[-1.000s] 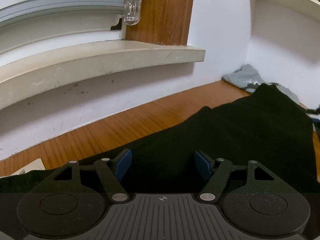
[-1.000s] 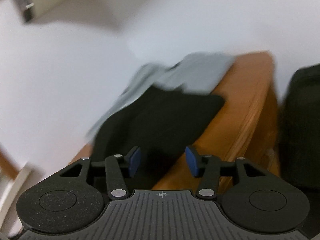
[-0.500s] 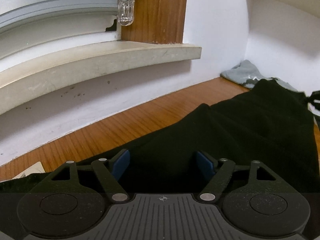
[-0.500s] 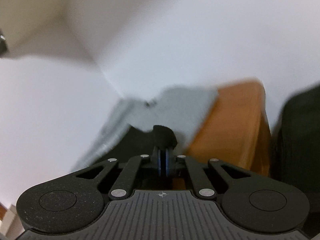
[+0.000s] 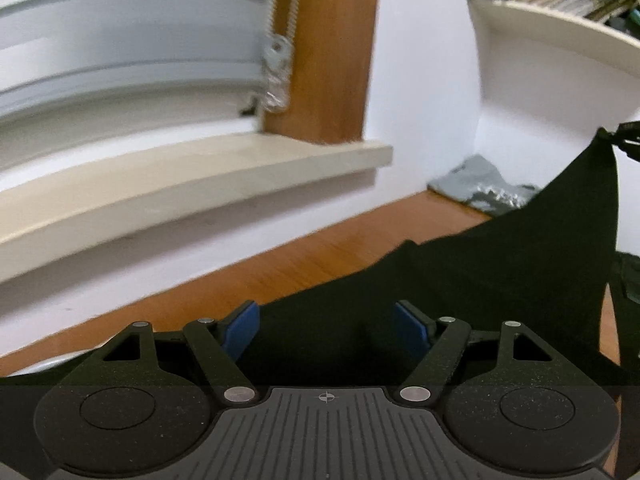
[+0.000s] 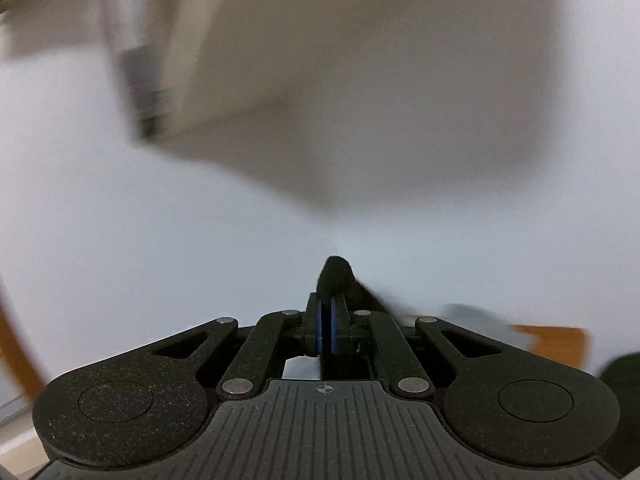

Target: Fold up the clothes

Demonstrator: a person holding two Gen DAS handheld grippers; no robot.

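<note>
A black garment (image 5: pixel 500 272) lies across the wooden table (image 5: pixel 320 256) and rises to a peak at the far right, where its corner is lifted. My left gripper (image 5: pixel 326 326) is open, its blue pads (image 5: pixel 240 328) wide apart just above the near part of the cloth. My right gripper (image 6: pixel 326 322) is shut on a black fold of that garment (image 6: pixel 336 276), which pokes up above the closed pads. The right wrist view is blurred and faces a white wall. The right gripper's tip (image 5: pixel 628 136) shows at the far right edge of the left wrist view.
A grey garment (image 5: pixel 480 184) lies crumpled in the back corner against the wall. A cream window sill (image 5: pixel 200 184) and a wooden frame (image 5: pixel 332 60) stand behind the table. A white shelf (image 5: pixel 560 20) with books hangs at the upper right.
My right gripper shut on the far corner of the black garment and lifted it, pulling the cloth into a peak. The left gripper stayed open and tilted upward.
</note>
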